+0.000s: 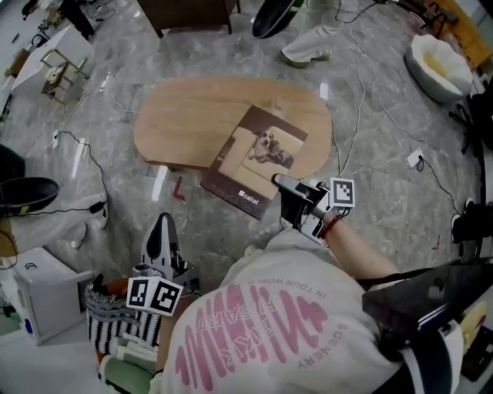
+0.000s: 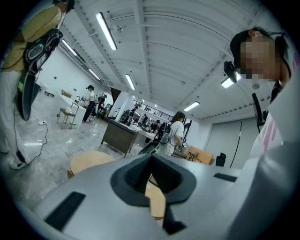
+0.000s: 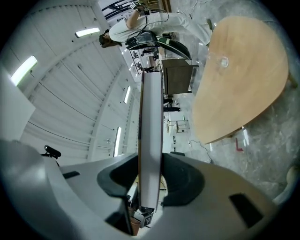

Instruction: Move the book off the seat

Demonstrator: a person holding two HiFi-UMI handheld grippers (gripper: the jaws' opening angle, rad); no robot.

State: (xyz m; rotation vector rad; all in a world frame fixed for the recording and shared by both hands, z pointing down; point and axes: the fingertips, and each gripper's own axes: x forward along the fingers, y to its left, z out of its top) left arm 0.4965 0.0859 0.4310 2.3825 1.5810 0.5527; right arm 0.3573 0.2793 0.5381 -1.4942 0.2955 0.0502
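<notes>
A brown book with a dog picture on its cover sits over the near edge of the oval wooden seat, its near part hanging past the rim. My right gripper is shut on the book's near right edge. In the right gripper view the book's white page edge runs up between the jaws of the right gripper, with the wooden seat to the right. My left gripper is low at the left, apart from the book, its fingers together and empty. In the left gripper view the left gripper points toward the seat.
Cables trail over the marble floor on both sides of the seat. A white box stands at the lower left, a white round basin at the upper right. A person's shoe and a dark cabinet are beyond the seat.
</notes>
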